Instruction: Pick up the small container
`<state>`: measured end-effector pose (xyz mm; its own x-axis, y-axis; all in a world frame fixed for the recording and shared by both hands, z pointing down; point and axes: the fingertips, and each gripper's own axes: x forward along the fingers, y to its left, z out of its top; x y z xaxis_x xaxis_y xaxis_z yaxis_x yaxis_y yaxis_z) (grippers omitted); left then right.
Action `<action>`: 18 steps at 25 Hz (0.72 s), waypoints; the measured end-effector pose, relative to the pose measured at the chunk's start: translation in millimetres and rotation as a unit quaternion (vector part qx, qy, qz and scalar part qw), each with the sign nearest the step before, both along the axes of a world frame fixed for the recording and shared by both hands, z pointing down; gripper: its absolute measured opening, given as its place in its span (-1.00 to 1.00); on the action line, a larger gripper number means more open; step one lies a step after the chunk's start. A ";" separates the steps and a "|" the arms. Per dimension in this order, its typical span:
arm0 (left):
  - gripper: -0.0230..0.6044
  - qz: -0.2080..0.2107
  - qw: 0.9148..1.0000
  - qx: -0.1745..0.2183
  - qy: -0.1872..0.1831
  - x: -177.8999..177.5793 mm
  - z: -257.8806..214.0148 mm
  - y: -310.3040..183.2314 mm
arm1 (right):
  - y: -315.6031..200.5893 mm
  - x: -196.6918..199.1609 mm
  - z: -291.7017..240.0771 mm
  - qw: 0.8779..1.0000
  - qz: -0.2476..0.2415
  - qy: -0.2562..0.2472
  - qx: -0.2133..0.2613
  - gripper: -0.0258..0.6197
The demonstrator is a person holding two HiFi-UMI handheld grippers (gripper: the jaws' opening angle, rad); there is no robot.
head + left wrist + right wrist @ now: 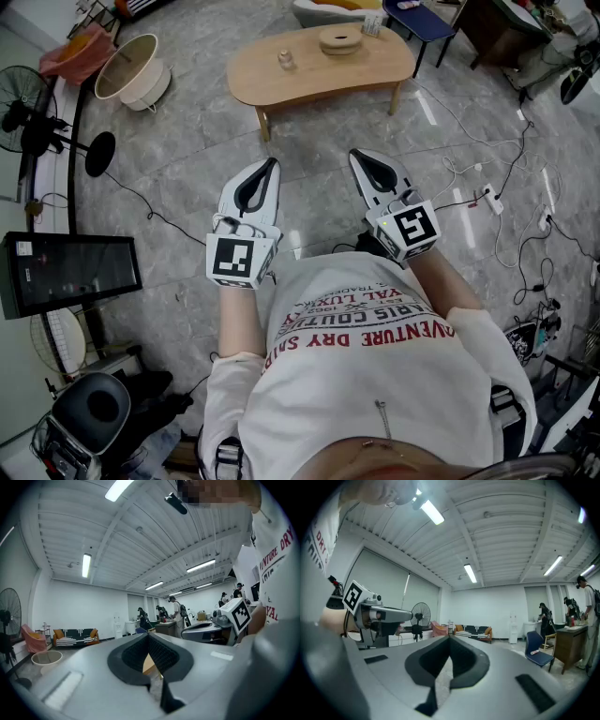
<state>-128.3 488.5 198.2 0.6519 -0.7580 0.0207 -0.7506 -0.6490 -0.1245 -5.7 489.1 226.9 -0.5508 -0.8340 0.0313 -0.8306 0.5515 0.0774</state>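
Observation:
In the head view a small clear container stands on the left part of a low wooden table across the floor, well ahead of both grippers. My left gripper and right gripper are held side by side in front of the person's chest, pointing toward the table. Both are shut with nothing between the jaws. The left gripper view looks over its closed jaws, with a sliver of the table showing through them. The right gripper view shows its jaws closed over grey floor.
A round wooden stand and a small box share the table. A beige basket and a floor fan stand at the left, with a monitor below them. Cables and a power strip lie at the right. People stand at the room's far end.

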 end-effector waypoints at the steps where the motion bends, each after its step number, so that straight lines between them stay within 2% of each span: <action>1: -0.89 0.000 1.000 0.001 0.001 -0.9 -0.5 -0.3 | -0.3 -1.4 -0.2 1.000 -0.001 0.000 0.000 -0.93; 11: -0.89 -0.006 1.000 0.003 0.008 -7.7 -1.1 -4.2 | -4.0 -10.4 3.3 1.000 -0.012 -0.009 -0.006 -0.93; 18: -0.89 -0.011 1.000 -0.010 0.011 -17.4 18.1 -13.1 | -14.7 -16.3 15.0 0.999 -0.008 -0.021 -0.023 -0.93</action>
<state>-145.7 475.5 216.3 0.6352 -0.7720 0.0217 -0.7673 -0.6341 -0.0956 -21.9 474.4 241.9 -0.5663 -0.8229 0.0462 -0.8232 0.5675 0.0177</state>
